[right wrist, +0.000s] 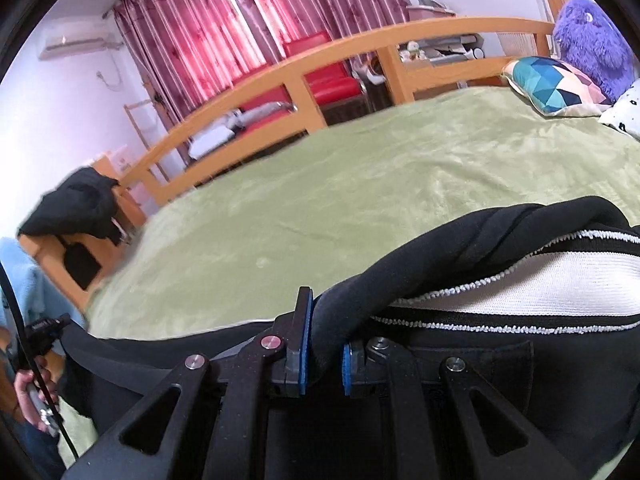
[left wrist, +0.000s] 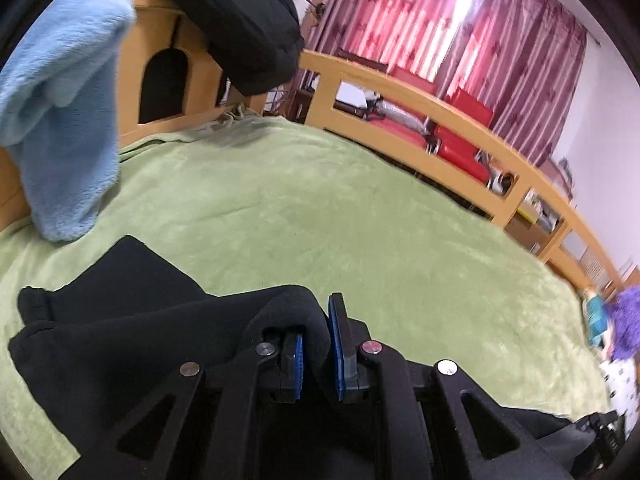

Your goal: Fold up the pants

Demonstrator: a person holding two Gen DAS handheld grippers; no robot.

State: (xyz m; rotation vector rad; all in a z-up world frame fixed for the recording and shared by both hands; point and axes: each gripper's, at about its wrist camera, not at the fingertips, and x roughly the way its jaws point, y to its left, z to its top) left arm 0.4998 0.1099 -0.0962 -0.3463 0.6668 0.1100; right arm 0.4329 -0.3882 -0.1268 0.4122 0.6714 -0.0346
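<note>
My left gripper [left wrist: 316,344] has its blue-padded jaws pinched on a fold of the black fleece pants [left wrist: 120,340], which trail off to the left over the green plush bedspread [left wrist: 320,200]. My right gripper [right wrist: 324,354] is clamped on a thick twisted edge of the same pants [right wrist: 460,240]; just right of it the waistband shows a white lining with zigzag stitching [right wrist: 520,280]. A light blue fleece blanket [left wrist: 60,120] hangs over the wooden bed frame [left wrist: 440,108], near a geometric-patterned pillow [right wrist: 548,84].
</note>
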